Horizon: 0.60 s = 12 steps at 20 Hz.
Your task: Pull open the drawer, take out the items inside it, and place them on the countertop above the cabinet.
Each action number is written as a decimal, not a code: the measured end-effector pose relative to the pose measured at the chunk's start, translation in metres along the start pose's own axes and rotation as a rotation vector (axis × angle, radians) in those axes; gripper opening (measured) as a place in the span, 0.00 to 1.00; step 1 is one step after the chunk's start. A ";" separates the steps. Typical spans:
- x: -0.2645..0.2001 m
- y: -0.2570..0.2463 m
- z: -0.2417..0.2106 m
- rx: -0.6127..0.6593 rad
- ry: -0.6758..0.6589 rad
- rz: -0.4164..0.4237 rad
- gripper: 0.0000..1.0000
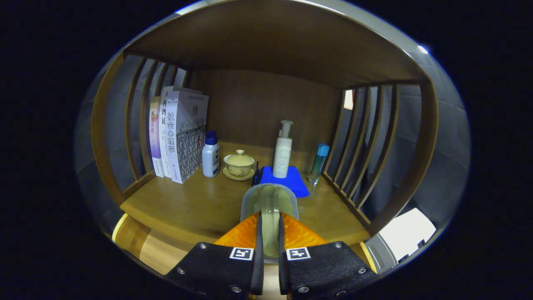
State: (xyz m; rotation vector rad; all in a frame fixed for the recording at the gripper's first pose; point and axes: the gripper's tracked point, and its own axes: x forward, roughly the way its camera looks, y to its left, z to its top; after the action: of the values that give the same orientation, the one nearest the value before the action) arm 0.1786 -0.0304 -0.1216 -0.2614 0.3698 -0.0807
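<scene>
Gripper view. The gripper (270,233) is closed on a flat, rounded, greenish-grey item (270,204) with a grey rim; both jaws press on its sides and it stands on edge between them, its upper arc projecting ahead of the jaws. What the item is cannot be told.

The wooden tabotop surface is the tabletop (200,204), enclosed by slatted side walls and a solid back panel. The held item is above its front part.

Beyond the jaws:
- 10 o'clock: a row of upright books (179,133) against the left slats; the spines carry Chinese characters.
- 11 o'clock: a white bottle with a blue cap (210,155), upright beside the books.
- 11 o'clock, closer in: a cream lidded cup on a saucer (239,164).
- 12 o'clock: a white pump bottle (282,151) marked "UNNY", standing on a blue cloth (295,181).
- 1 o'clock: a slim clear bottle with a blue cap (319,163), near the right slats.
</scene>
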 end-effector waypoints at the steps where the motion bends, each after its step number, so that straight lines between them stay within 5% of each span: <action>1: 0.008 0.003 0.001 -0.009 -0.004 0.007 0.15; 12: 0.041 0.013 -0.008 0.000 0.009 0.072 0.26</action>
State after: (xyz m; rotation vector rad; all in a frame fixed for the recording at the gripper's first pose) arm 0.2142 -0.0250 -0.1463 -0.2477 0.3876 -0.0106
